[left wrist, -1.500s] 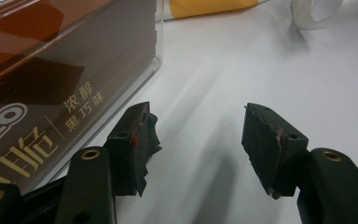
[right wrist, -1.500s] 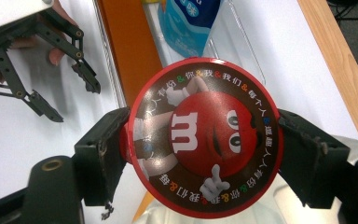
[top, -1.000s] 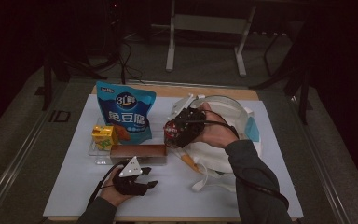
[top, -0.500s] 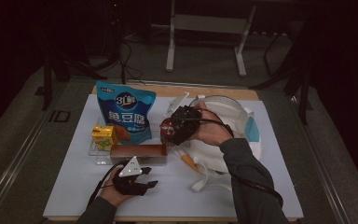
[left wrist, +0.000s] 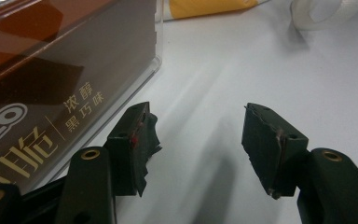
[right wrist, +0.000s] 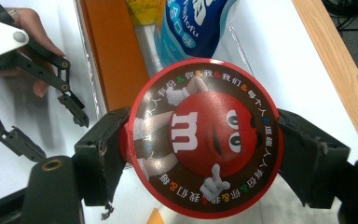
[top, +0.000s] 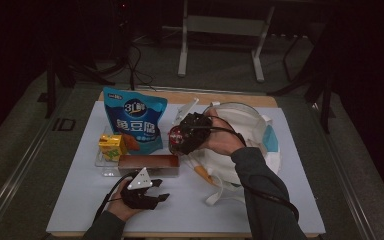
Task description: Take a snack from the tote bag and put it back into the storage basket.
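A round red M&M's tub (right wrist: 205, 137) with a brown printed lid sits between the jaws of my right gripper (right wrist: 200, 154), which press on both of its sides. In the high view this gripper (top: 182, 141) holds the tub (top: 174, 134) just right of the blue snack bag (top: 135, 120), above the end of a clear tray (top: 102, 167). My left gripper (top: 161, 190) rests low on the white table near the front edge, open with nothing between its fingers. From its own camera, that gripper (left wrist: 200, 140) stands beside a brown chocolate box (left wrist: 51, 70).
The tray also holds a yellow drink carton (top: 111, 145) and the brown box (top: 147, 162). A white round basket (top: 260, 125) lies at the right under the right forearm. An orange item (top: 202, 174) and a white strap (top: 220, 192) lie in the middle.
My right gripper has shifted slightly left with the red tub, toward the blue bag and the tray. The left gripper has stayed put.
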Demonstrator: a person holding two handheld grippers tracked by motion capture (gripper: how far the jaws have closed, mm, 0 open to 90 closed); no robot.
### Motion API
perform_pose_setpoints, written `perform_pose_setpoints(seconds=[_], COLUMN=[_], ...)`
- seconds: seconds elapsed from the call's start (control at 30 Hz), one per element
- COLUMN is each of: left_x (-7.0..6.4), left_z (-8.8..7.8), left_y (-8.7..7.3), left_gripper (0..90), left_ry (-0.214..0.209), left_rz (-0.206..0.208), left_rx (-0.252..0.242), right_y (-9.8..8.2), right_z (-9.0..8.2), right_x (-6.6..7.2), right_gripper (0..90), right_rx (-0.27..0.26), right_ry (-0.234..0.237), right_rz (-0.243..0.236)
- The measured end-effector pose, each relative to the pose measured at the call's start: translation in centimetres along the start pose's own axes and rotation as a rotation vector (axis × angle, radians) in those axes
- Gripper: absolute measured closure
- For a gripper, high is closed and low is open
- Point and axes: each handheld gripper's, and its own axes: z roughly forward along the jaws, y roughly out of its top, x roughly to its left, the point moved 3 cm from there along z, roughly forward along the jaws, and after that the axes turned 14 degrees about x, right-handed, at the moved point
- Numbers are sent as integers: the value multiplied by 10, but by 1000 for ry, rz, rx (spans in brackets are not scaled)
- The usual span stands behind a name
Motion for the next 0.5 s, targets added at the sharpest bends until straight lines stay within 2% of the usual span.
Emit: perform_pose_setpoints(seconds=[0.5], left_x=[0], left_z=[0], left_y=[0], left_gripper=[427], left_ry=[0], left_rz=[0], left_rx=[-1], right_y=[8], right_z=[9], right_x=[-1], right_gripper=[238], right_rx=[-6], right_ry=[-5], right_rz=[-7])
